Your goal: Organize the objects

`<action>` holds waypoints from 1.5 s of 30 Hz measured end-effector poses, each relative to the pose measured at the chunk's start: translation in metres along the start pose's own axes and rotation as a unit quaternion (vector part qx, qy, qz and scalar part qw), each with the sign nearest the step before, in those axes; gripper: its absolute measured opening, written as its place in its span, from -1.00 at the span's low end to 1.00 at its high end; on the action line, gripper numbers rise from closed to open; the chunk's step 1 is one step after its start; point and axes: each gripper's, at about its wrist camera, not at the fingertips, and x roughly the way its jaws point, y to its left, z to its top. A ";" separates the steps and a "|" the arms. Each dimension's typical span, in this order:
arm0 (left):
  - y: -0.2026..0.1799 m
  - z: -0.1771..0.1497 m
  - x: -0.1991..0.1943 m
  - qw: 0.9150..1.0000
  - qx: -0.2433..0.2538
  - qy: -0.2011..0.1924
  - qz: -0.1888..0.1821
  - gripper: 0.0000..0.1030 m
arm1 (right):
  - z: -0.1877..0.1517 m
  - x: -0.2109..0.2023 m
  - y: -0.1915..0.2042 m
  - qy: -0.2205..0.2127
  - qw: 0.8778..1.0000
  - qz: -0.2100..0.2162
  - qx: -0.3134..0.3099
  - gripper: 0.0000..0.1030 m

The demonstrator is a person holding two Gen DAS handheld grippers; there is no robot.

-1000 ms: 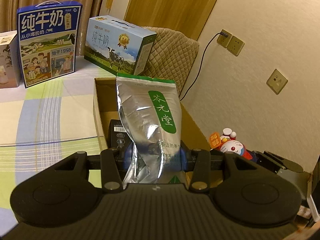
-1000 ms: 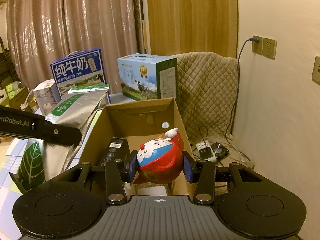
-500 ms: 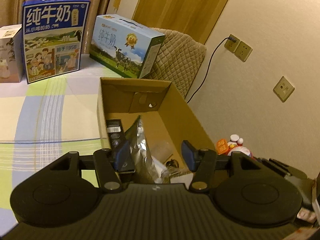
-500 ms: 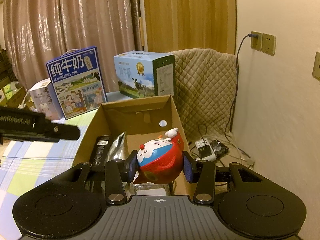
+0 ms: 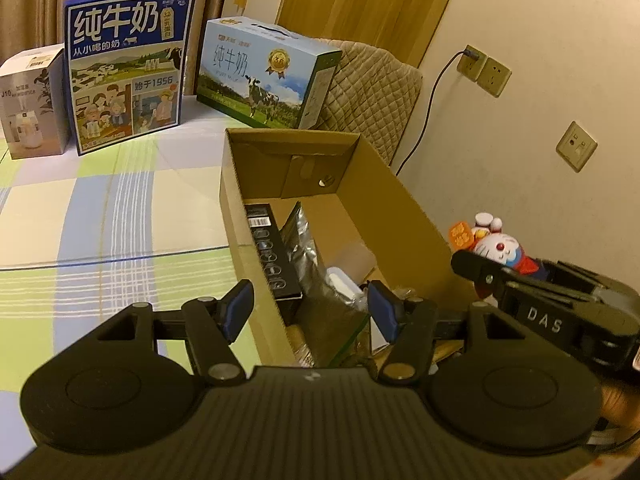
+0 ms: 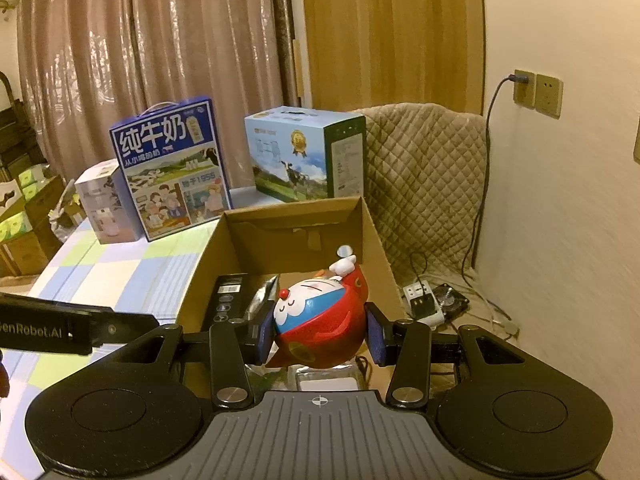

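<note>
An open brown cardboard box (image 5: 256, 208) sits on the checked cloth, flaps folded inside. A flat black carton (image 5: 272, 252) stands on edge along its left wall; beside it a crumpled silver foil pouch (image 5: 316, 280) leans tilted — its top toward the far end. A round red, blue and white cartoon-cat toy (image 6: 320, 320) hangs above the box's near end, face turned left.

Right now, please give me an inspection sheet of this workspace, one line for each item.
Surface: checked cloth, bare near the front.
Job's things: cardboard box holds a silver pouch and a black packet; toy not yet inside.
Clutter: two milk cartons, small white box at the back.
Grippers: left gripper open, empty; right gripper shut on the toy.
Cables: one plugged into the wall socket; power strip on floor.
Surroundings: curtains, quilted cover.
</note>
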 end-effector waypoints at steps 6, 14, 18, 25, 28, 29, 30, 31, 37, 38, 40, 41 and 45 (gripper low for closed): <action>0.005 -0.005 0.000 1.000 0.000 0.002 0.005 0.20 | 0.000 0.004 0.004 0.004 1.000 0.004 -0.001 -0.17; 0.014 -0.007 0.001 1.000 -0.004 -0.001 0.011 0.46 | 0.001 0.013 0.006 0.010 1.000 0.006 0.002 -0.17; 0.024 -0.010 -0.003 1.000 -0.011 -0.008 0.024 0.68 | 0.001 0.017 0.004 0.001 1.000 0.021 0.013 -0.14; 0.035 -0.021 -0.017 0.999 -0.009 -0.022 0.048 0.98 | -0.002 0.009 0.000 -0.001 0.999 0.023 0.034 0.16; 0.032 -0.030 -0.027 0.998 0.002 -0.035 0.059 0.98 | -0.010 0.001 0.000 0.013 0.999 0.019 0.033 0.16; 0.031 -0.033 -0.030 0.997 0.001 -0.037 0.064 0.98 | -0.013 -0.002 0.000 0.019 0.999 0.018 0.035 0.16; 0.030 -0.036 -0.033 0.997 -0.001 -0.038 0.065 0.98 | -0.016 -0.006 0.000 0.024 0.999 0.015 0.038 0.16; 0.030 -0.039 -0.036 0.997 -0.002 -0.034 0.067 0.98 | -0.019 -0.010 0.000 0.028 0.999 0.013 0.039 0.16; 0.022 -0.060 -0.052 0.997 -0.003 -0.010 0.073 0.98 | -0.037 -0.036 0.003 0.055 0.998 0.011 0.038 0.16; 0.020 -0.063 -0.055 0.997 -0.002 -0.009 0.075 0.98 | -0.040 -0.040 0.004 0.058 0.998 0.012 0.037 0.16; 0.016 -0.071 -0.061 0.997 0.001 -0.011 0.082 0.98 | -0.045 -0.047 0.006 0.066 0.997 0.017 0.033 0.16; 0.015 -0.074 -0.064 0.996 0.001 -0.012 0.085 0.98 | -0.048 -0.050 0.007 0.070 0.997 0.019 0.030 0.16; 0.011 -0.088 -0.076 0.996 -0.007 -0.010 0.090 0.98 | -0.057 -0.064 0.013 0.083 0.996 0.024 0.020 0.16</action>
